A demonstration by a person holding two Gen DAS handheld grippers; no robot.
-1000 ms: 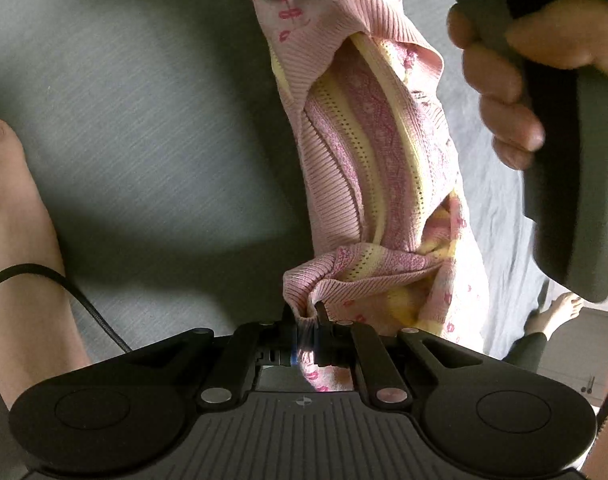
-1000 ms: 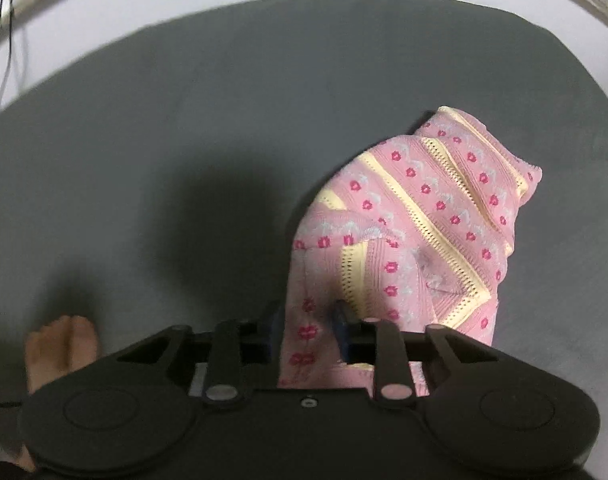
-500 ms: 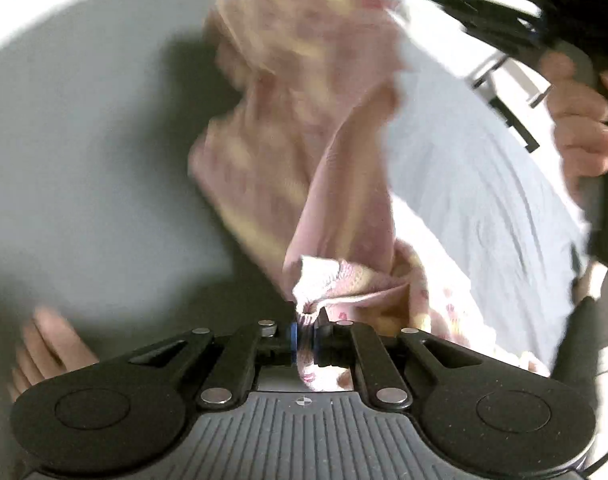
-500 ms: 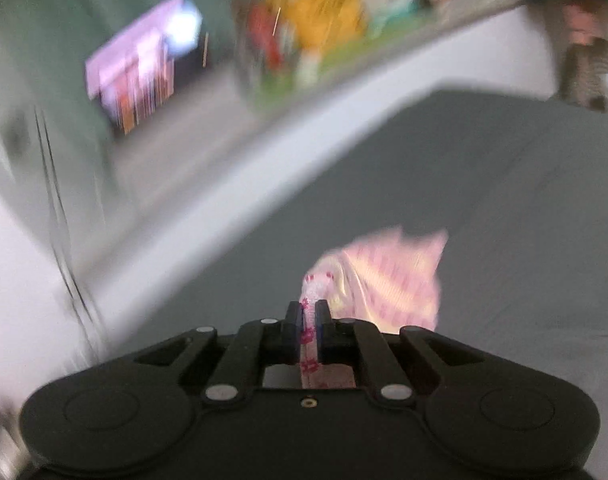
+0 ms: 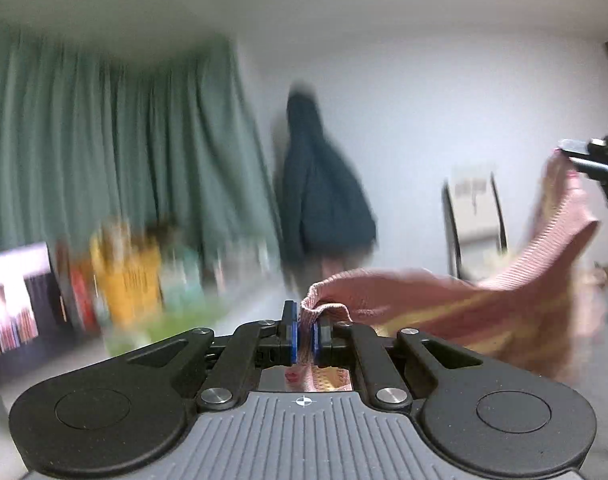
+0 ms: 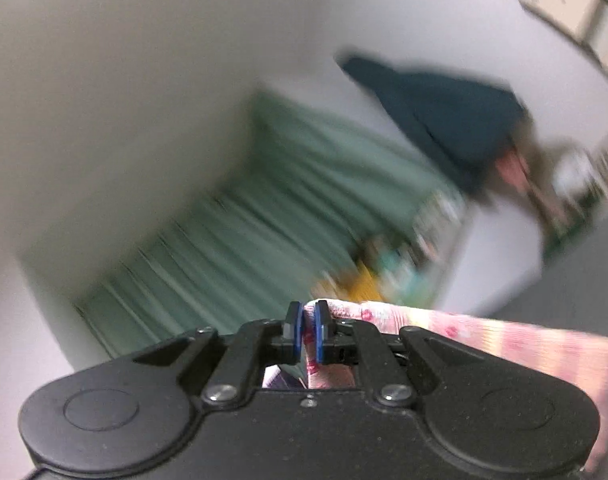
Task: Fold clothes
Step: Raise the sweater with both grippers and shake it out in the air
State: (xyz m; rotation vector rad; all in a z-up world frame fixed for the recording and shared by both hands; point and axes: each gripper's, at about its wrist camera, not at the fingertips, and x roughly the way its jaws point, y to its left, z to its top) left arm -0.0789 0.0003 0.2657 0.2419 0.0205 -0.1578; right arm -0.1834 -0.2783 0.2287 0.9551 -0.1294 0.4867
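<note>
A pink knit garment with yellow stripes and small red flowers [image 5: 444, 300] hangs stretched in the air between both grippers. My left gripper [image 5: 306, 332] is shut on one edge of it. My right gripper [image 6: 306, 330] is shut on another edge of the garment [image 6: 484, 336], which trails off to the right. In the left wrist view the right gripper [image 5: 592, 164] shows at the far right, holding the cloth up higher. Both views are blurred by motion and point at the room.
A green curtain [image 5: 104, 152] hangs at the back. A dark jacket [image 5: 324, 184] hangs on the white wall. Colourful items [image 5: 124, 280] sit on a low shelf. A chair [image 5: 476, 216] stands by the wall. Grey surface shows at lower right [image 6: 564, 304].
Both grippers have swung upward with the garment, lifting it off the grey surface. The views went from looking down at the surface to looking out at the room.
</note>
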